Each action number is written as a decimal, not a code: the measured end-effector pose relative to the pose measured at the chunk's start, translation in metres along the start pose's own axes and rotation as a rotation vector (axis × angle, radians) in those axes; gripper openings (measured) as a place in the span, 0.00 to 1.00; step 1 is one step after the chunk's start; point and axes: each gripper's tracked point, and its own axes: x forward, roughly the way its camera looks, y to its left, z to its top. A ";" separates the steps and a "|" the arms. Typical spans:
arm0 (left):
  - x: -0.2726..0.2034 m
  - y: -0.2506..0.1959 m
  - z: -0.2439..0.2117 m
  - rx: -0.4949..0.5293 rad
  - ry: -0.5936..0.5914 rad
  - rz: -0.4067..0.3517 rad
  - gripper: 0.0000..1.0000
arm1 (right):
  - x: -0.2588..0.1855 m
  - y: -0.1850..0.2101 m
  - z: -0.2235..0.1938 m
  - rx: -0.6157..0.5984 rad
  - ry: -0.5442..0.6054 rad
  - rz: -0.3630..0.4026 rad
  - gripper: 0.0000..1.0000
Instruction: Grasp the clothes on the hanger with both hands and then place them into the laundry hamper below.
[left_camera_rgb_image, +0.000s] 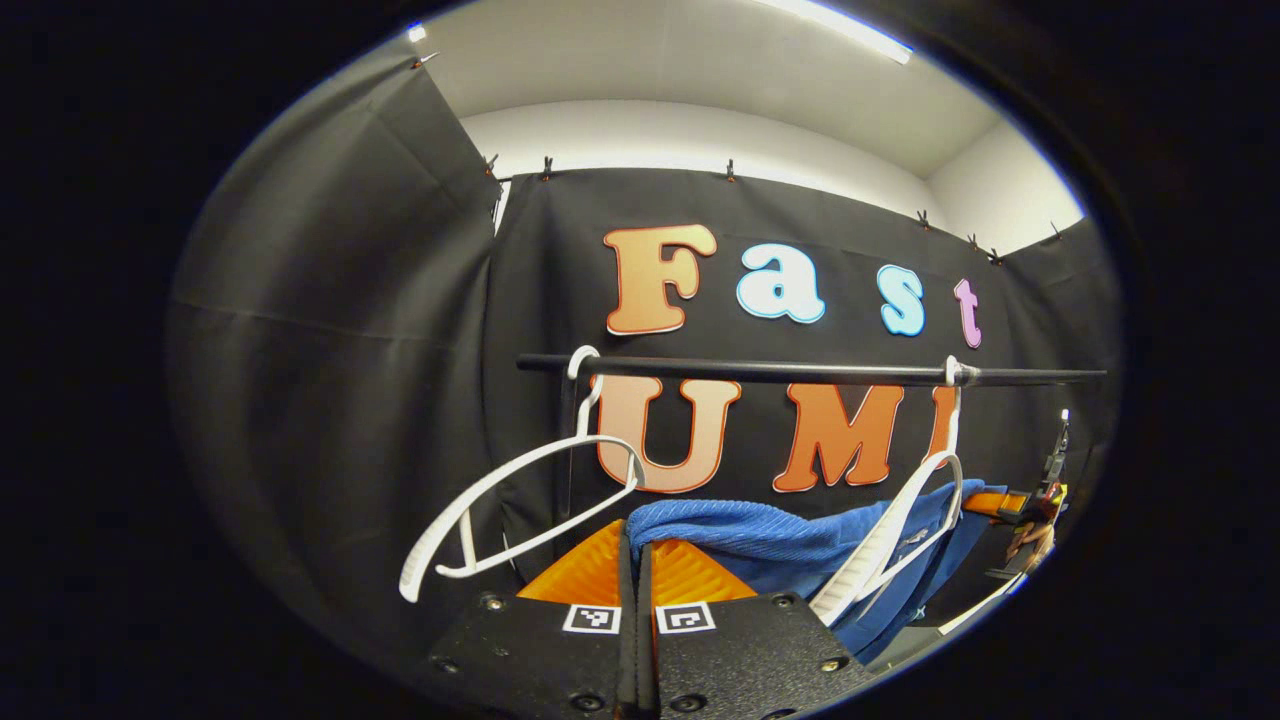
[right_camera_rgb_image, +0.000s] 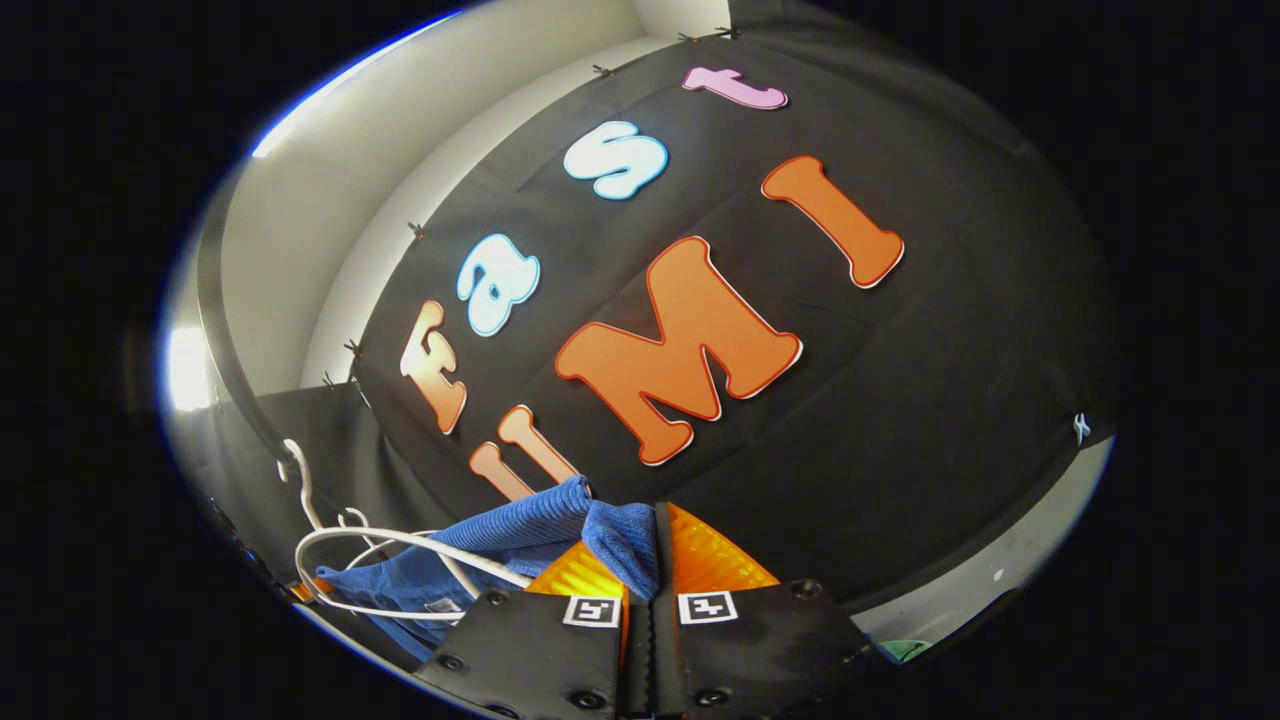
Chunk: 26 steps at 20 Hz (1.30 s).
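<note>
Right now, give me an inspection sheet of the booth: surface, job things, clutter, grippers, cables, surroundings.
Surface: nothing seen.
Job's things: blue garment stretched between both grippers; two white hangers on the rail, left hanger bare, right hanger touching the garment.
Clutter: nothing seen.
Grippers: left gripper shut on garment; right gripper shut on garment.
Cables: nothing seen.
Surroundings: black cloth wall, white ceiling.

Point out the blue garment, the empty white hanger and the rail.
Garment (left_camera_rgb_image: 760, 535): left gripper view, its draped upper fold.
Empty hanger (left_camera_rgb_image: 520, 470): left gripper view, its upper arm.
Rail (left_camera_rgb_image: 800, 371): left gripper view, mid-span between the hooks.
</note>
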 end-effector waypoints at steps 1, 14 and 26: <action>0.001 0.000 -0.007 0.005 0.012 0.001 0.00 | -0.001 -0.004 -0.005 -0.014 0.013 -0.012 0.08; -0.042 0.003 -0.100 -0.049 0.158 0.019 0.00 | -0.043 -0.018 -0.053 -0.133 0.106 -0.089 0.08; -0.070 -0.075 -0.128 -0.022 0.209 -0.118 0.00 | -0.107 -0.007 -0.081 -0.281 0.145 -0.121 0.08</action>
